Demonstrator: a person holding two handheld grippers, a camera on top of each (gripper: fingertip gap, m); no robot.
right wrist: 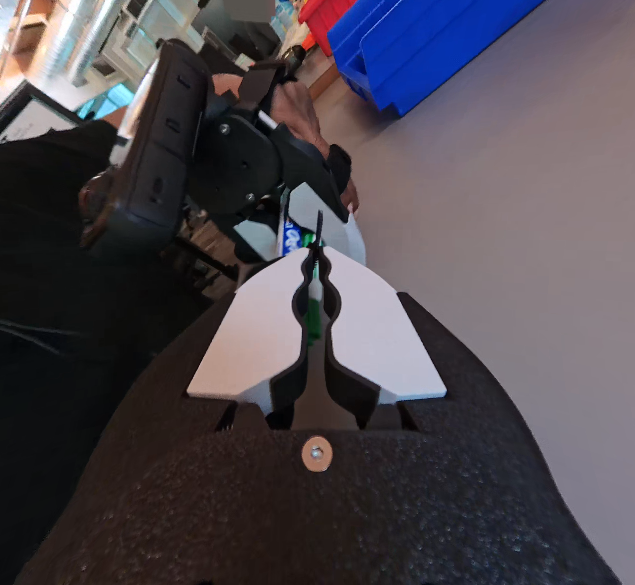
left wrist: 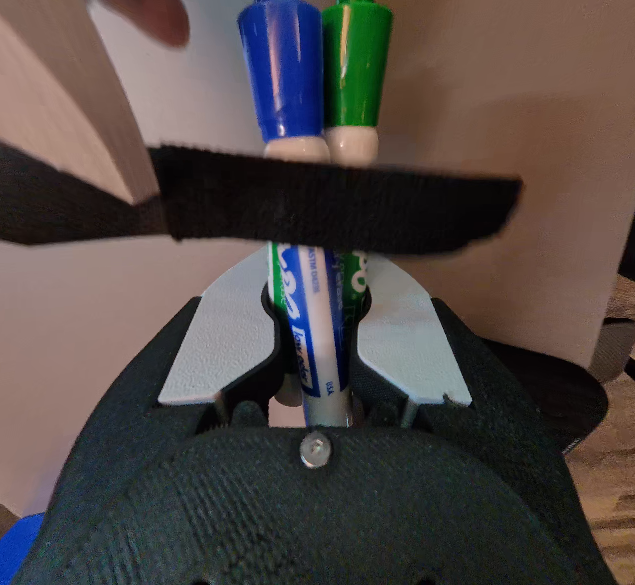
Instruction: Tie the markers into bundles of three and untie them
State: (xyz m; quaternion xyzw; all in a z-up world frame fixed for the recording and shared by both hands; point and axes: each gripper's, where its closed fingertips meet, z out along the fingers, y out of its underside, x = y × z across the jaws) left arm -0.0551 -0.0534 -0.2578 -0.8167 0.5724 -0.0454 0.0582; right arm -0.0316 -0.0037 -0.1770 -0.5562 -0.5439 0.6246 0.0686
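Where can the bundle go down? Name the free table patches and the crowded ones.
Free: the grey table between the blue bin and the right hand-held gripper. Crowded: around the left hand-held gripper, where markers and black strap meet.

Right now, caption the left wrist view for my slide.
Left gripper clamps the markers; a black strap crosses them.

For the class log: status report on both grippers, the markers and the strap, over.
Left gripper shut on markers, caps up. Right gripper shut on black strap, strap across the barrels below the caps. Nothing in the way.
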